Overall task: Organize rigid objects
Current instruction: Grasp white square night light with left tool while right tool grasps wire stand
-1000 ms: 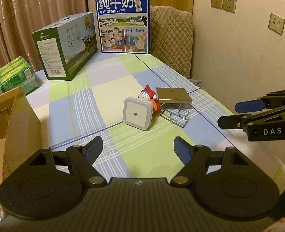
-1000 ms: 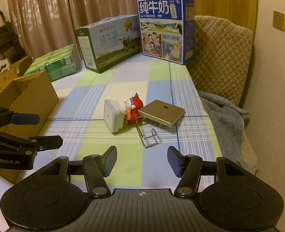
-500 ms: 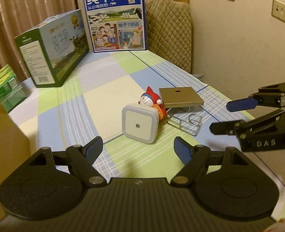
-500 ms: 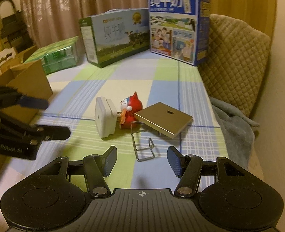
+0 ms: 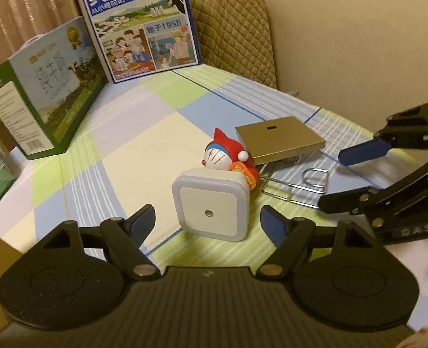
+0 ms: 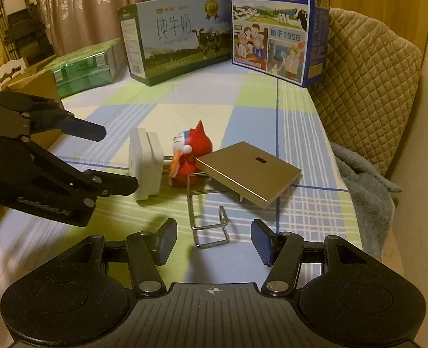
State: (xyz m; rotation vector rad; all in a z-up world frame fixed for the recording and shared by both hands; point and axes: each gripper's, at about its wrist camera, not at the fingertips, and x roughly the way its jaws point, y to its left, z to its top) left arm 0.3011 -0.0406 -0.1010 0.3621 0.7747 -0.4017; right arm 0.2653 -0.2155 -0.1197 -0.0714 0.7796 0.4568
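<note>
A white square night-light plug (image 5: 211, 204) stands on the checked cloth, right in front of my open left gripper (image 5: 208, 223). Behind it lies a red and blue cat figurine (image 5: 228, 156), then a tan metal plate on a wire stand (image 5: 279, 142). In the right wrist view the plug (image 6: 146, 162), figurine (image 6: 190, 156) and plate (image 6: 248, 168) sit ahead of my open right gripper (image 6: 212, 242), whose jaws flank the wire foot (image 6: 211, 232). Each gripper shows in the other's view: the right one (image 5: 356, 174), the left one (image 6: 118, 156), both empty.
Two milk cartons stand at the back: a blue one (image 6: 277, 26) and a green one (image 6: 173, 37). Green packs (image 6: 83, 69) and a cardboard box (image 6: 34, 87) lie at the left. A quilted chair (image 6: 367, 87) and grey cloth (image 6: 362, 185) border the right edge.
Both grippers have moved forward and closer to the objects. The left now has the white plug just ahead of its jaws; the right has reached the wire foot. Both stayed open.
</note>
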